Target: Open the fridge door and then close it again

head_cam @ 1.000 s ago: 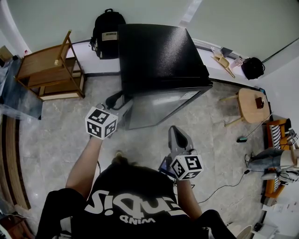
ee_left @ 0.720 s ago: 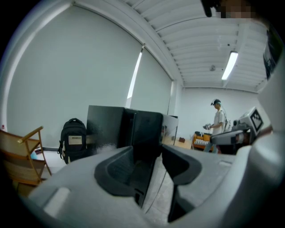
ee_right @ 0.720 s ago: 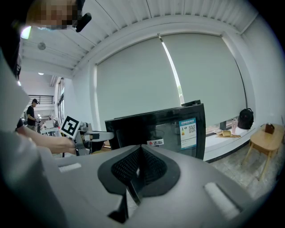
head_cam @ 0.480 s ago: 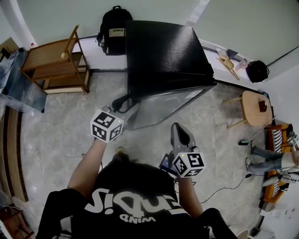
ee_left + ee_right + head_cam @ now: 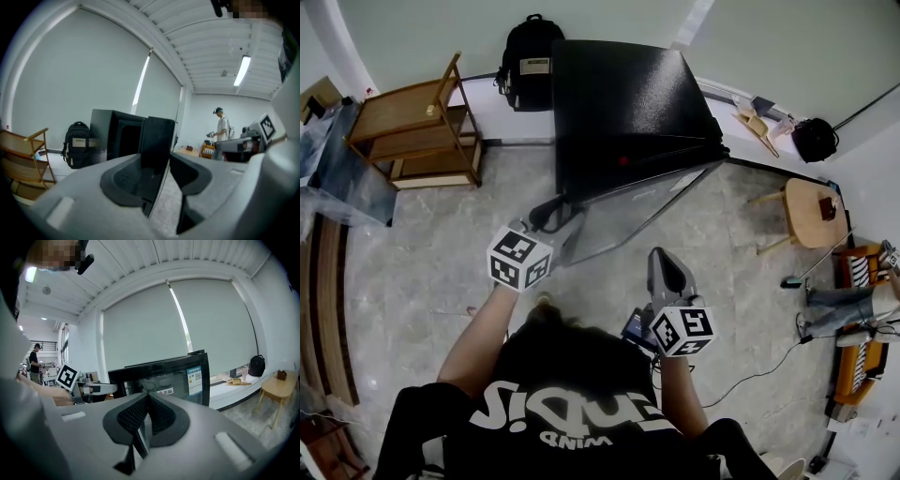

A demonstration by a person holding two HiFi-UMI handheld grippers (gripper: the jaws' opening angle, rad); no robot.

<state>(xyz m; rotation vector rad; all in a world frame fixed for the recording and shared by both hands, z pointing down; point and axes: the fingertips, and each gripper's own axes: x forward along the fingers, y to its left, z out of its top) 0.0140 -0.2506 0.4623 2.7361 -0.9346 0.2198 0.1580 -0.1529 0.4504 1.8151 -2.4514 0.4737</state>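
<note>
Jaws of the left tool [image 5: 157,159] stand apart with the free edge of the door [image 5: 157,136] between them. The edge lies against the left pad, and floor shows in the gap by the right pad; the jaws have just been closing a little. The right tool [image 5: 148,397] has its pads pressed together on nothing. It hangs in front of the door's glass face [image 5: 164,376] and is apart from it.

In the head view the left tool [image 5: 553,216] sits at the door's [image 5: 628,211] left edge. The door stands partly swung out from the fridge [image 5: 628,103], hinged at the right. The right tool [image 5: 664,258] is nearer the person's body.

The fridge stands on the floor [image 5: 422,272] against the far wall. Bare floor lies left of the door and in front of it.

Things around:
- One backpack [image 5: 530,52] leans just left of the fridge.
- One wooden rack [image 5: 412,131] stands further left, well apart from the door.
- One round stool [image 5: 806,211] stands right of the fridge.
- A second black bag [image 5: 814,139] sits on the ledge behind the stool.
- Another person [image 5: 220,129] stands far to the right.
</note>
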